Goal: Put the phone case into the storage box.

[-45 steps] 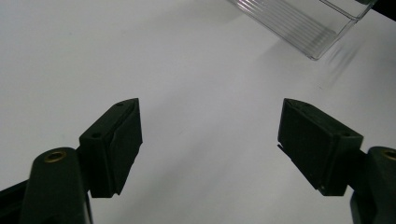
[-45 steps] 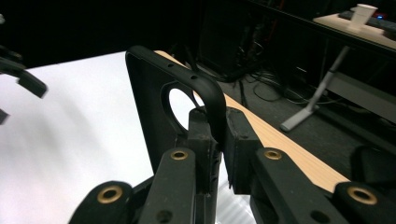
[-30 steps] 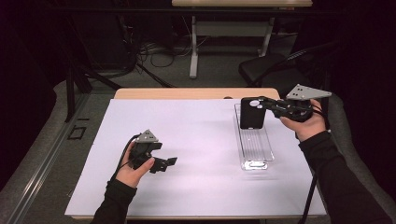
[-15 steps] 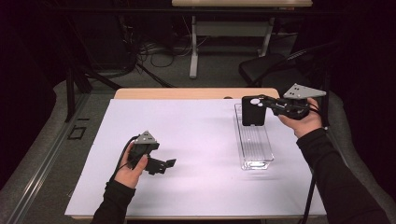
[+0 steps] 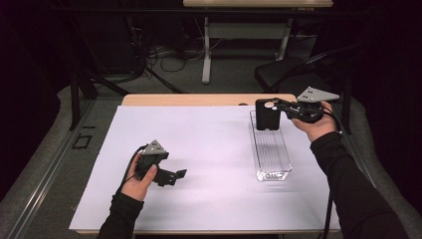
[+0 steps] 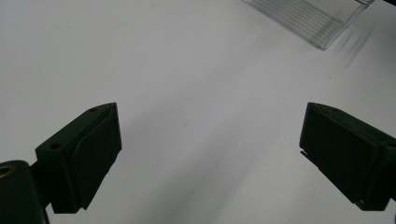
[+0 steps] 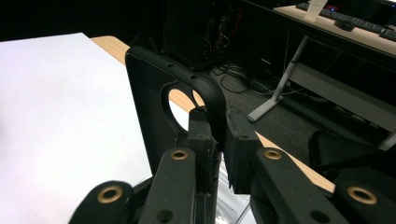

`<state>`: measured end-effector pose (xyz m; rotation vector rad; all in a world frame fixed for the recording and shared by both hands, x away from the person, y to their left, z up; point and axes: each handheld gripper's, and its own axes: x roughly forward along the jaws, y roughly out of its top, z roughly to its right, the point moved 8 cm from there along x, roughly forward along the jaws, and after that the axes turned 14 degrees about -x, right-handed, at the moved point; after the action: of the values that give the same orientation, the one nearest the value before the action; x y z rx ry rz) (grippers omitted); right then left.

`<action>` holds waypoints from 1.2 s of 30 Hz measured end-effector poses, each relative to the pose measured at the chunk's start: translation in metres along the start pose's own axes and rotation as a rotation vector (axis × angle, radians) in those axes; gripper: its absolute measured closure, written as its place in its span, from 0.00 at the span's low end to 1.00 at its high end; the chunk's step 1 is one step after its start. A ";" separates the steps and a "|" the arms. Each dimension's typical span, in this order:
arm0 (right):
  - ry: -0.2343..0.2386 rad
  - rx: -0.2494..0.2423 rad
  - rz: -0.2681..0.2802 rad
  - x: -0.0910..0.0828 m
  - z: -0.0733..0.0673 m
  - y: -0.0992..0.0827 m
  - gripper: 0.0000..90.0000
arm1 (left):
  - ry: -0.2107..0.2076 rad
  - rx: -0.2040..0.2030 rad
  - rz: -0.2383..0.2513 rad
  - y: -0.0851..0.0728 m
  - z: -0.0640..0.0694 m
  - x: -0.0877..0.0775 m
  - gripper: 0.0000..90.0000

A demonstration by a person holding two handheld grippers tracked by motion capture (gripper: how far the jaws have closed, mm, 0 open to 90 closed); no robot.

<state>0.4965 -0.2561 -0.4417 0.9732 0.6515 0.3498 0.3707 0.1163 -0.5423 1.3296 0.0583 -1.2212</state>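
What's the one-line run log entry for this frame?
right claw: shut on phone case, over far end of clear tray | left claw: open, nothing between, above white table cover

In the right gripper view, the lower part of the black phone case (image 7: 154,107) is hidden behind the right gripper (image 7: 217,140), and the clear tray (image 7: 229,205) shows as a sliver between its arms. In the left gripper view the picture's top edge cuts off the tray (image 6: 308,16) beyond one corner. In the high view, the print on the tray's near end (image 5: 272,174) is too small to read.
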 end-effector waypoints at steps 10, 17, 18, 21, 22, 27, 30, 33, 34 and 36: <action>-0.017 -0.006 0.006 0.013 0.010 -0.009 0.92 | -0.006 0.005 -0.010 -0.002 0.000 0.003 0.05; -0.022 -0.007 0.011 0.025 0.013 -0.017 0.92 | -0.007 0.001 -0.009 -0.003 0.000 0.004 0.05; -0.024 -0.010 0.012 0.027 0.013 -0.018 0.92 | -0.007 0.001 -0.009 -0.003 0.000 0.004 0.05; -0.033 -0.009 0.017 0.032 0.015 -0.020 0.92 | -0.011 -0.004 -0.007 -0.003 0.000 0.004 0.05; -0.035 -0.005 0.019 0.033 0.016 -0.021 0.92 | -0.008 -0.004 -0.007 -0.003 -0.001 0.004 0.05; -0.040 0.002 0.014 0.042 0.018 -0.028 0.92 | -0.008 -0.005 -0.009 -0.004 -0.002 0.004 0.05; -0.045 0.002 0.013 0.046 0.020 -0.032 0.92 | -0.008 -0.009 -0.008 -0.004 -0.003 0.004 0.05; -0.046 0.002 0.013 0.050 0.020 -0.034 0.92 | -0.007 -0.009 -0.005 -0.004 -0.004 0.004 0.05; -0.046 0.000 0.013 0.051 0.020 -0.034 0.92 | -0.007 -0.008 -0.006 -0.004 -0.005 0.004 0.05; -0.050 0.003 0.017 0.053 0.021 -0.035 0.92 | -0.007 -0.009 -0.006 -0.004 -0.004 0.004 0.05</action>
<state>0.5504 -0.2594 -0.4821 0.9875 0.5989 0.3390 0.3720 0.1182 -0.5493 1.3177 0.0629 -1.2298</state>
